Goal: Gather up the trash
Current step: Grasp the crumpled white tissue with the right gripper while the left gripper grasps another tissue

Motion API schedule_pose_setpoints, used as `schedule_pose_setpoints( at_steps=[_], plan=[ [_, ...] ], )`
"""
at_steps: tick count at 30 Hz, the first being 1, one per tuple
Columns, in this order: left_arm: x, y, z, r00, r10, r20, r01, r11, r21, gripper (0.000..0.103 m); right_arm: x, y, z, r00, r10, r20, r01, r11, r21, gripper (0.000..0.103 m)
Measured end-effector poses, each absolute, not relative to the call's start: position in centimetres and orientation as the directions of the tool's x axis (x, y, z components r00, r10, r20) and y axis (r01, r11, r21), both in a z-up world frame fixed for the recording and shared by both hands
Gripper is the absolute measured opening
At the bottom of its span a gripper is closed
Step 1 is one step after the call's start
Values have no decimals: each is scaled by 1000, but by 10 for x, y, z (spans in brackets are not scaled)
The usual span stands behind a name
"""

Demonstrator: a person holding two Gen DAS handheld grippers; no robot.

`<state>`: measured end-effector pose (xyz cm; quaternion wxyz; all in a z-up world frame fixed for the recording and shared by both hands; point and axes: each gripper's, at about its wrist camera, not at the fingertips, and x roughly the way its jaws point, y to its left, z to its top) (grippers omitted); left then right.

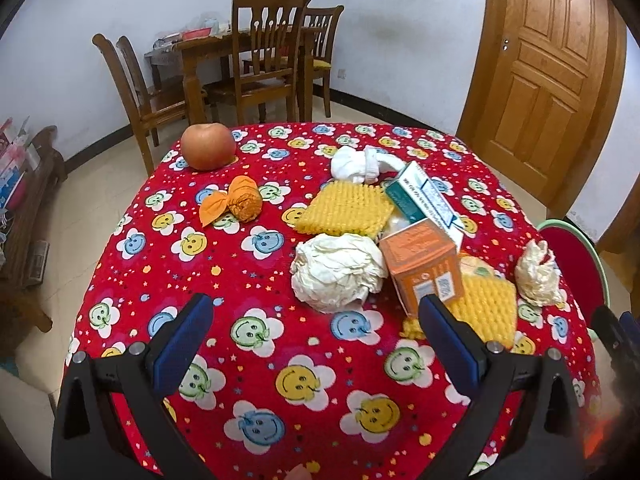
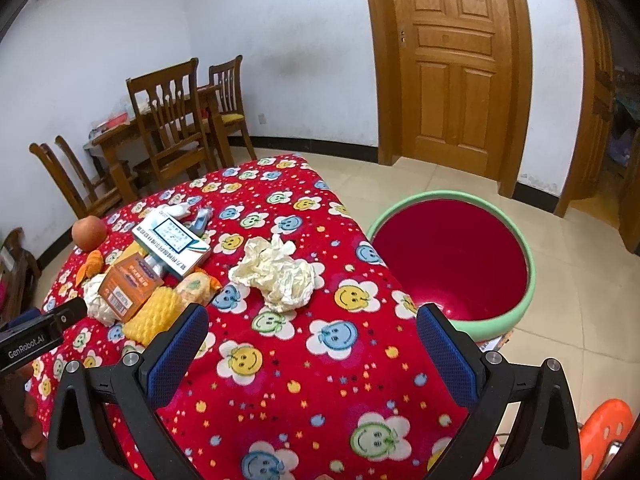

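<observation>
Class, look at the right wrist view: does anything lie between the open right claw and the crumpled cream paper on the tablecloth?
Nothing visible does. The right claw is open above bare tablecloth, and the crumpled cream paper lies just ahead, apart from the boxes. The basin stands beside the table, past its edge.

The only wording that reads clearly is "GenRobot.AI", printed in white on the black body of the left gripper (image 2: pixel 38 334) at the left edge of the right wrist view. The white and teal cardboard box (image 2: pixel 172 242) lying on the pile carries rows of blue Chinese characters, too small and tilted to make out. The orange cardboard box (image 2: pixel 128 290) shows a barcode and printed lines on its faces, possibly also Chinese, but none of it is legible in either view.
</observation>
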<state>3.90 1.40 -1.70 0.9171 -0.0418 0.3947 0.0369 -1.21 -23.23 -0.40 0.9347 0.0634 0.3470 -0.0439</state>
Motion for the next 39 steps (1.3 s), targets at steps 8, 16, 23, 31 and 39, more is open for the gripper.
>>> schedule_pose_setpoints(
  at_steps=[8, 16, 23, 31, 39],
  plan=[
    [56, 22, -28, 661, 48, -749, -131, 990, -52, 100, 19, -236, -14, 721, -18, -693, 112, 990, 91, 103],
    [77, 30, -44, 608, 36, -793, -146, 987, -67, 90, 43, -238, -26, 685, -15, -728, 106, 991, 79, 103],
    [89, 30, -59, 561, -102, -822, -114, 974, -198, 77, 54, -236, -35, 666, 16, -746, 72, 994, 85, 103],
    [91, 23, -64, 552, -138, -822, -94, 970, -226, 59, 61, -237, -41, 661, 44, -749, 58, 992, 109, 91],
    [83, 24, -57, 577, -166, -800, -62, 967, -246, 42, 66, -240, -57, 609, 134, -782, 39, 979, 198, 51]
  ],
)
